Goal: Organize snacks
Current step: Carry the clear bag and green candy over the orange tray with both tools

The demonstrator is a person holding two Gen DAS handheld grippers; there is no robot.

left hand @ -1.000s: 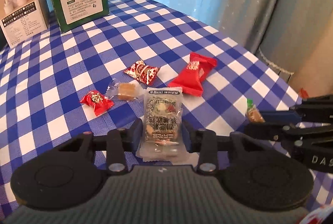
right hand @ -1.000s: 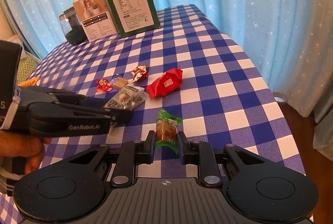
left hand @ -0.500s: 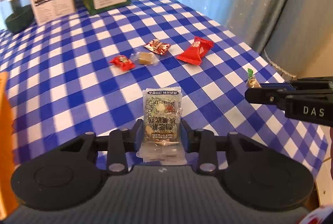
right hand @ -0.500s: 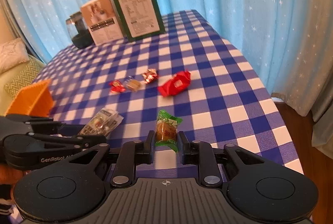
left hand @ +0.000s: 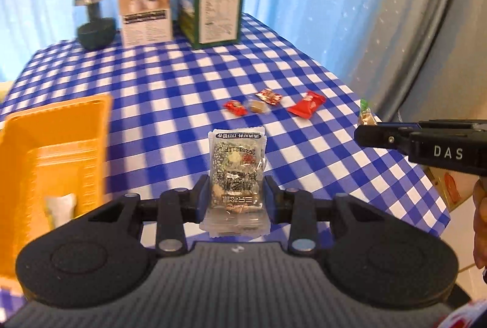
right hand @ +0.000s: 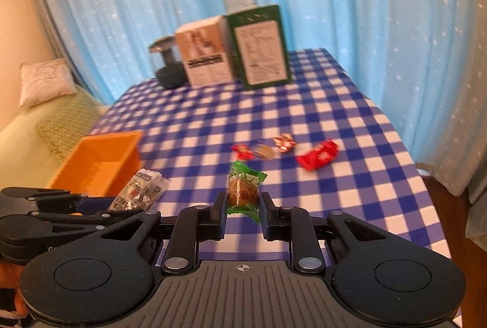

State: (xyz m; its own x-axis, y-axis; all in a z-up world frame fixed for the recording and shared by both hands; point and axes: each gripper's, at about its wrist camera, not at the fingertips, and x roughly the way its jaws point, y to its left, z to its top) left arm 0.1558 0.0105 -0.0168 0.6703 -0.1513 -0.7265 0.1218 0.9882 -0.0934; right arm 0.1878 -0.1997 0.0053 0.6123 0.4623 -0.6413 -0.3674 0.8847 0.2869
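Observation:
My left gripper [left hand: 236,197] is shut on a clear snack packet [left hand: 236,175] with dark print, held above the checked tablecloth. The same packet [right hand: 137,191] shows at the left of the right wrist view, in the left gripper [right hand: 106,204]. My right gripper [right hand: 243,206] is shut on a green-wrapped candy [right hand: 243,191], seen again as the candy [left hand: 365,114] at the tip of the right gripper [left hand: 365,131]. An orange basket [left hand: 45,151] stands at the left, the basket [right hand: 97,160] holding something white. On the cloth lie a large red packet [left hand: 306,108], two small red candies [left hand: 235,108] and a clear-wrapped toffee [left hand: 255,106].
At the table's far end stand a green box [left hand: 213,5], a white box [left hand: 146,12] and a dark round holder [left hand: 96,23]. Blue curtains hang behind. The table edge [left hand: 426,175] drops off on the right. A sofa with cushions [right hand: 61,121] lies left of the table.
Both grippers have risen and drawn back from the sweets with their catches still held. The orange basket has come into view on the left in both views.

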